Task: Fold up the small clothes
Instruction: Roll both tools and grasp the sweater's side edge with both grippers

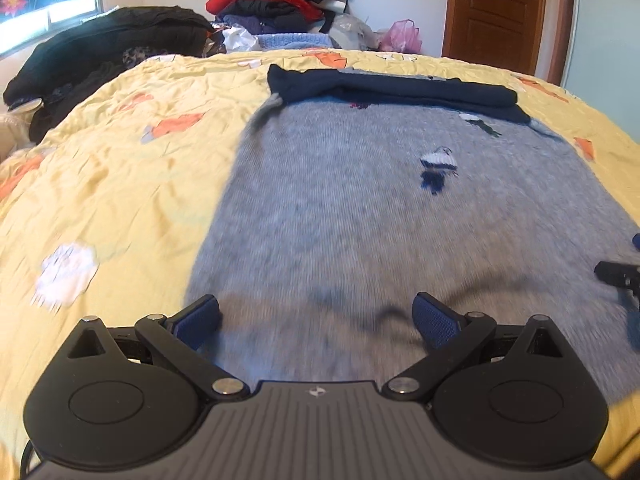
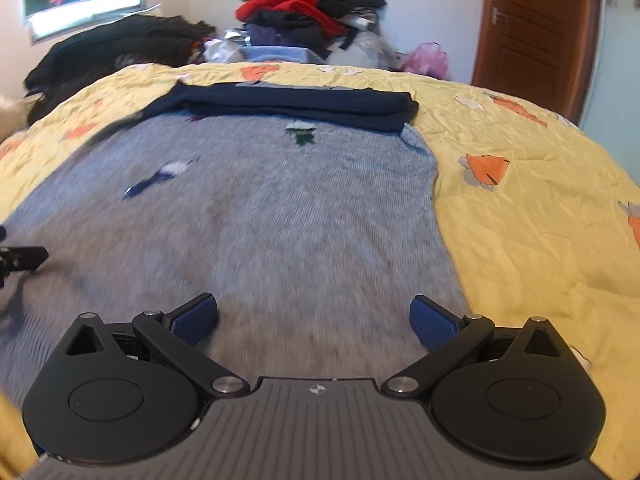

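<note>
Both grippers, nearest the lenses, listed first:

1. Left gripper (image 1: 316, 322): blue-padded fingers (image 1: 198, 322) spread wide apart, nothing between them, low over the near part of the sweater. Its black tip also shows at the left border of the right wrist view.
2. Right gripper (image 2: 314, 320): fingers equally wide apart and empty, low over the near right part of the same garment, close to its right side edge. Contact with the knit cannot be told; both views are motion-blurred here.
3. Grey knit sweater (image 1: 360, 208): lies flat and spread on the bed, running from the near edge toward the middle. Small knitted motifs (image 1: 438, 168) in white, navy and green dot the body. 2 navy sleeves (image 1: 400, 90) lie folded across its far end, stacked as 1 dark band.
4. Yellow quilt (image 1: 120, 184): printed with orange and white figures, creased, carries the sweater.
5. Pile of clothes (image 1: 276, 0): red, black and blue items heaped beyond the far edge of the bed; not in play.

Handling note, as judgement: soft, light, limp wool with some grip against the quilt; it will sag and stretch if lifted by 1 point. Best hold is the near hem, 1 gripper at each corner, pinching the whole thickness of knit.
</note>
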Tool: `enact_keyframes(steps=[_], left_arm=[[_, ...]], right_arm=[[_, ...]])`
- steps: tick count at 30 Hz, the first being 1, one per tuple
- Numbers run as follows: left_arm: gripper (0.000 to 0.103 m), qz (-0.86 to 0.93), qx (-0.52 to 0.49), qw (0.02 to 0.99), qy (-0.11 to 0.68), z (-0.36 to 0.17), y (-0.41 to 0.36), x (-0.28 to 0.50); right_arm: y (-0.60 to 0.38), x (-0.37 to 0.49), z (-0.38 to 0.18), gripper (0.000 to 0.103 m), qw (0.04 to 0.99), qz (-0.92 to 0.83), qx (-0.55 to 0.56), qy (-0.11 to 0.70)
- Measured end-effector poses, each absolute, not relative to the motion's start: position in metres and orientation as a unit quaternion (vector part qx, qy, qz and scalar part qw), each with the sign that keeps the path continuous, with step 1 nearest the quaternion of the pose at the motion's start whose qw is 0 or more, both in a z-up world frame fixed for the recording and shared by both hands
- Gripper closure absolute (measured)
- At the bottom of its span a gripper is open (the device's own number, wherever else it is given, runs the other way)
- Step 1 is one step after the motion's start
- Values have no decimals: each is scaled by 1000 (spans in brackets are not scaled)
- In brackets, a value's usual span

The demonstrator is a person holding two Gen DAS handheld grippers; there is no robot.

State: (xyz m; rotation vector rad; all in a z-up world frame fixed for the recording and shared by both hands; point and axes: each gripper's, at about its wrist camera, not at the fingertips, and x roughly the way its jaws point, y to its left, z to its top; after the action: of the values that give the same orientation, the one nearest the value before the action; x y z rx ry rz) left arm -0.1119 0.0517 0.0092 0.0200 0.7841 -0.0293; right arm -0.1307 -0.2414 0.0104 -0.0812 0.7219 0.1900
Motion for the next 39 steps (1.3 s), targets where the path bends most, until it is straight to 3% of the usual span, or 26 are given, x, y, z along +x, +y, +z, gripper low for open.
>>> enact_keyframes(steps=[7,10,14,19,26,27,29,31,36,38,39], left_arm=[[0,-20,5,911,412,18,76,-151],[0,-21,-74,899,431,18,107,-154],[0,-68,-259,865,424,20,149,-148],[0,-164,-490,736,438,-14,182,-131],[1,-192,-504,711,451,-18,179,-128],[3,-190,-501,712,453,-18,179,-129],[24,-183,-489,714,467,-20,183,-126],[37,-177,-486,711,477,-24,188,-126],[61,-173,-462,714,497,-25,188,-123],[78,-169,-443,716,512,-24,187,-120],[78,-168,-436,717,517,-24,186,-120]], right_arm=[[-256,-179,24,1,901,158,-57,401],[-282,-190,38,1,882,188,-11,432],[-343,-186,53,1,867,165,144,447],[-399,-172,34,7,809,140,319,474],[-389,-162,17,6,755,209,375,496],[-386,-162,15,7,743,222,382,502],[-381,-163,11,10,727,244,389,510],[-382,-164,10,15,719,249,396,513],[-393,-165,6,23,708,244,427,506],[-396,-162,2,28,704,242,436,506],[-396,-161,0,37,703,239,437,508]])
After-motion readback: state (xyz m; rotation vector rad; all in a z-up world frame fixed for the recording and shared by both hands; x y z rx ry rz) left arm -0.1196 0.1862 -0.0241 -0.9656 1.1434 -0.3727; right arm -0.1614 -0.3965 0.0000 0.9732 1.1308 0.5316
